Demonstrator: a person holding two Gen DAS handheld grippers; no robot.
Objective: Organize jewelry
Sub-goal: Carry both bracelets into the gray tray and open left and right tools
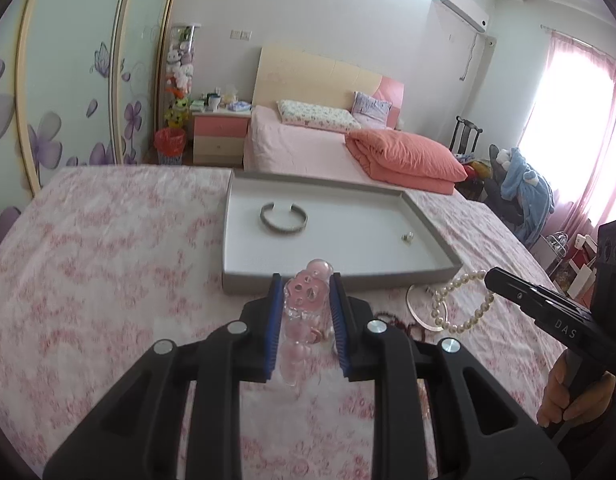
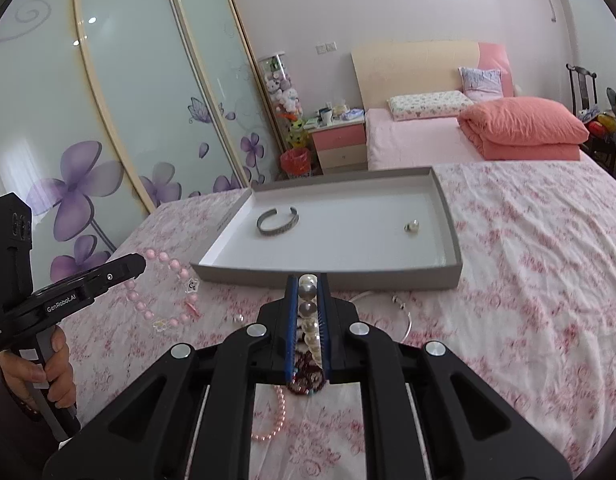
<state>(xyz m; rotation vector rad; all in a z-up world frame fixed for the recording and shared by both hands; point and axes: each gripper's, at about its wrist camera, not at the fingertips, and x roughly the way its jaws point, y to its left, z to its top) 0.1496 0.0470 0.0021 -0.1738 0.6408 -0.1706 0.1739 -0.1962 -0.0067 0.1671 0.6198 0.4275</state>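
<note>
Jewelry: 2 pieces lie inside the grey tray point(image 1: 424, 270), a silver cuff bangle point(image 1: 283, 219) at its left and a small ring point(image 1: 407, 236) toward its right; the other pieces lie on the pink floral bedspread point(image 1: 107, 264) in front of the tray or sit in the grippers.
Left gripper point(image 1: 305, 320): its blue-padded fingers are closed on a pink bead bracelet point(image 1: 308, 300), held just short of the tray's near wall.
Right gripper point(image 2: 308, 320): its jaws are clamped on a white pearl bracelet point(image 2: 310, 312), also close to the tray's near wall.
Left wrist view only: the pearl bracelet shows as a full loop hanging from the right gripper's tip, with a thin silver hoop point(image 1: 418, 312) on the bedspread beside it and part of a dark red bead string point(image 1: 404, 326) near the left gripper's right finger.
Right wrist view only: the pink bead bracelet shows as an open loop with small charms, hanging from the left gripper's tip above the bedspread; a dark red bead bracelet point(image 2: 305, 378) lies under the right gripper's jaws, and a pale pink pearl strand point(image 2: 273, 420) lies nearer the camera.
Both views: tray, cuff bangle and ring.
Hands: 1 hand grips each tool's handle, each seen only from the opposite camera.
</note>
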